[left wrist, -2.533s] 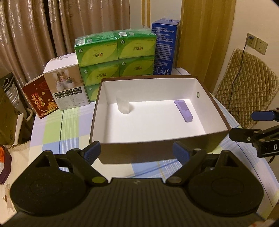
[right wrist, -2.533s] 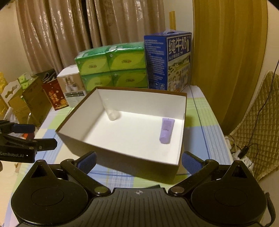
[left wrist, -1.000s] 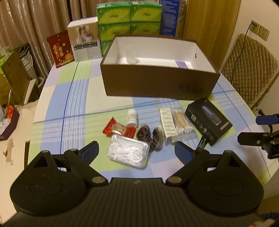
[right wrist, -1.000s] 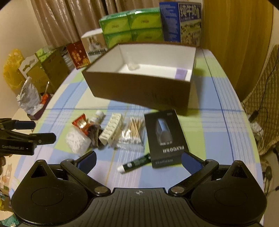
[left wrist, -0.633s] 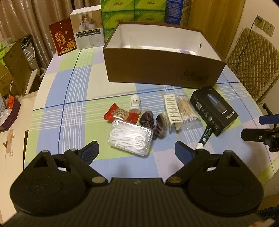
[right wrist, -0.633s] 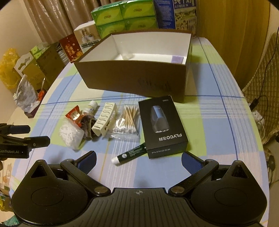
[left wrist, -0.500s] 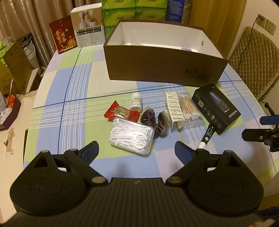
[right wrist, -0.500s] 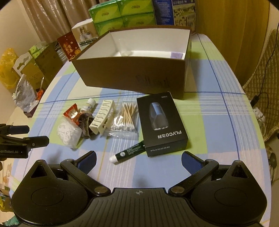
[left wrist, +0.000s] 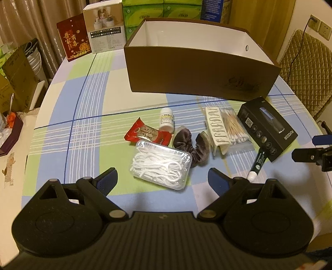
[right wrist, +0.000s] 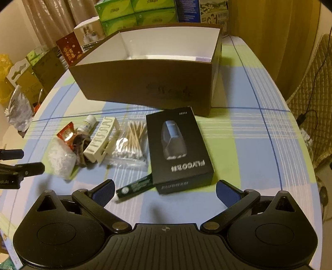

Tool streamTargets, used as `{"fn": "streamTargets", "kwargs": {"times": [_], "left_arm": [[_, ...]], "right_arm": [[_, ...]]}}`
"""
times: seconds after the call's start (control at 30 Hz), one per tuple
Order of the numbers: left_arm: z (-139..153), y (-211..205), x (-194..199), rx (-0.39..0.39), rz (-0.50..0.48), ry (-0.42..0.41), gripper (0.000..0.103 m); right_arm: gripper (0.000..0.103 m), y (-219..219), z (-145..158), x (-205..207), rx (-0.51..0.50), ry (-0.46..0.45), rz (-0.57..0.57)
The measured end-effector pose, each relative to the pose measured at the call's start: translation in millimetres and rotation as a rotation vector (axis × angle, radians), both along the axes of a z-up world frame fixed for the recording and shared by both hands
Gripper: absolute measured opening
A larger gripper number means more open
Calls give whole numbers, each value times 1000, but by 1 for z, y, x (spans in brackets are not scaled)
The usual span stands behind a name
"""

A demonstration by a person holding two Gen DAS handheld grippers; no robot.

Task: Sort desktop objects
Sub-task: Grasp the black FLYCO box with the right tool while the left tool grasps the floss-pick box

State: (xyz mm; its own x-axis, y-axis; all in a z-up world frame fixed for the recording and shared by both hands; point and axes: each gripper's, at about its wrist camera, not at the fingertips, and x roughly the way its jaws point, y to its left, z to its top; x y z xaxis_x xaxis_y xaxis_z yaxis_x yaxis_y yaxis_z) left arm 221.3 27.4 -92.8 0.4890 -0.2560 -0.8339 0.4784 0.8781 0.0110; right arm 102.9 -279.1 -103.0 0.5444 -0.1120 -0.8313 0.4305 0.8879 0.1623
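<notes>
A brown box with a white inside stands at the back of the table; it also shows in the right wrist view. In front of it lie a clear case of floss picks, a red candy, a small white bottle, a dark scrunchie, a cream hair clip, a bag of cotton swabs, a black shaver box and a dark green tube. My left gripper is open just before the floss case. My right gripper is open just before the shaver box.
Green tissue packs, a blue milk carton, a white product box and a red card stand behind the brown box. A quilted chair is at the right. Cartons stand left of the table.
Both grippers have drawn back from above the brown box and dropped low over the loose objects. In the last half second both crept forward toward them. Both stay open.
</notes>
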Motion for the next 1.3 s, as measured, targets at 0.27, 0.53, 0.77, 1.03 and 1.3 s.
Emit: {"fn": "streamTargets", "kwargs": {"times": [0.27, 0.53, 0.77, 1.03, 1.3], "left_arm": [[-18, -3, 15, 23, -22, 3, 92], [-31, -2, 27, 41, -33, 6, 92], [-42, -10, 33, 62, -123, -3, 93], [-58, -20, 40, 109, -222, -6, 93], [-67, -23, 47, 96, -265, 12, 85]], "right_arm": [[101, -13, -25, 24, -81, 23, 41], [101, -22, -44, 39, -92, 49, 64], [78, -29, -49, 44, -100, 62, 95], [77, -48, -45, 10, -72, 91, 1], [84, -59, -40, -13, -62, 117, -70]]}}
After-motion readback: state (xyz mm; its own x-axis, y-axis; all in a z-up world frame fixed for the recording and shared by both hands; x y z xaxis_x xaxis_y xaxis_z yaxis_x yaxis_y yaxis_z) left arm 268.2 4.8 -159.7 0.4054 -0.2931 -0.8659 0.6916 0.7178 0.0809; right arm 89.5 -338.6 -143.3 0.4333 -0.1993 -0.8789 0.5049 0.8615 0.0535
